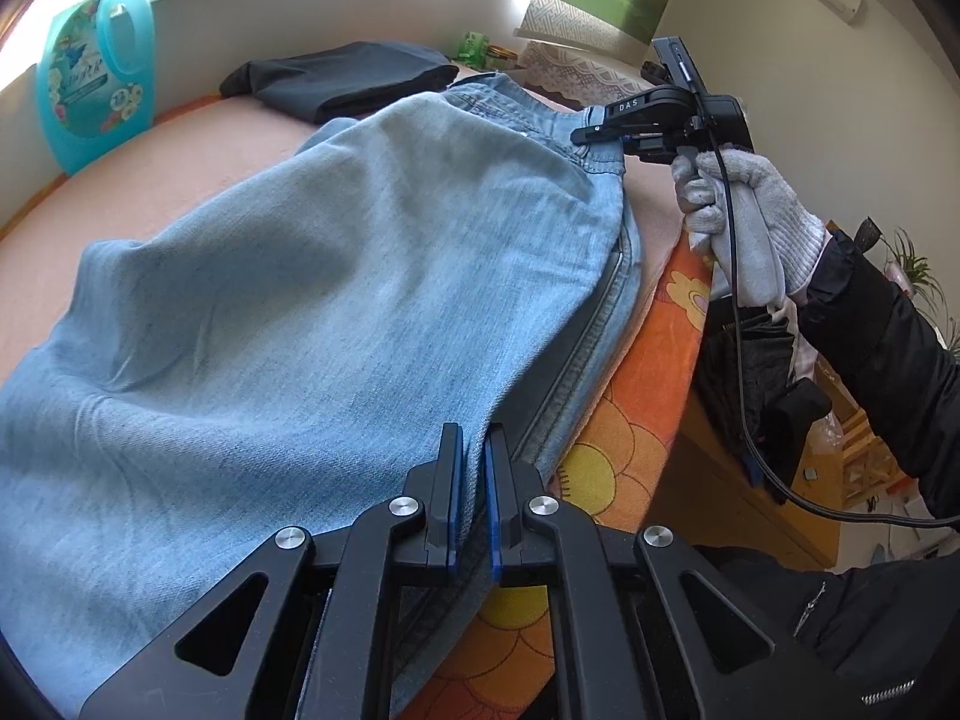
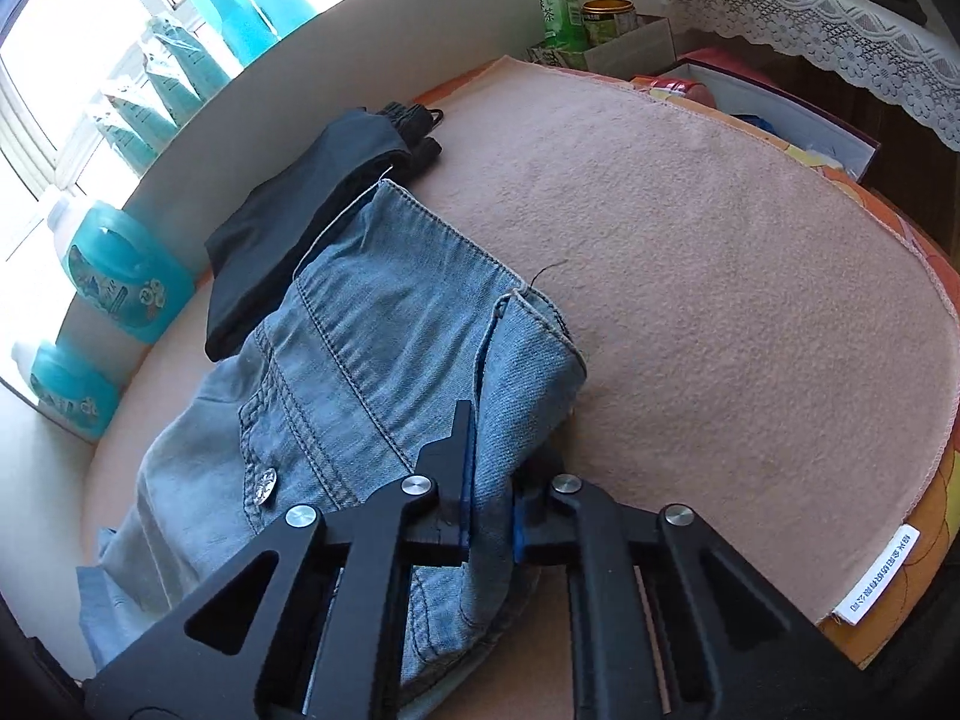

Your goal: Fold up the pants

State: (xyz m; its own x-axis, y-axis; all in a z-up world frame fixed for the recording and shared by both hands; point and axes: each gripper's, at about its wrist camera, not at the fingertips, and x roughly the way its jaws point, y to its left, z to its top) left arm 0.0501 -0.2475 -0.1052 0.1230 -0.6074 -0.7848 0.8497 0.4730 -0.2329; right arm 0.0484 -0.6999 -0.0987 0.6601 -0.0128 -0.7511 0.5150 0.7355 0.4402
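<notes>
Left wrist view: left gripper (image 1: 474, 456) jaws pressed together, pinching a fold of the light blue jeans (image 1: 312, 300) along the side seam near the mat's edge. Denim spreads away from the jaws over the pink mat (image 1: 180, 150), bulging in the middle. At the far waistband end the right gripper (image 1: 591, 133) sits on the denim, held by a gloved hand (image 1: 744, 222) with a black cable hanging from it. Folded dark pants (image 1: 342, 81) lie beyond the jeans; teal detergent bottle (image 1: 90, 78) stands by the wall.

Right wrist view: right gripper (image 2: 489, 468) jaws nearly together, clamping the waistband edge of the jeans (image 2: 384, 324); the right finger is partly hidden by cloth. Metal button (image 2: 264, 485) shows left of the jaws. Dark pants (image 2: 312, 204) touch the jeans' far corner. Pink mat (image 2: 720, 276) is bare to the right.
</notes>
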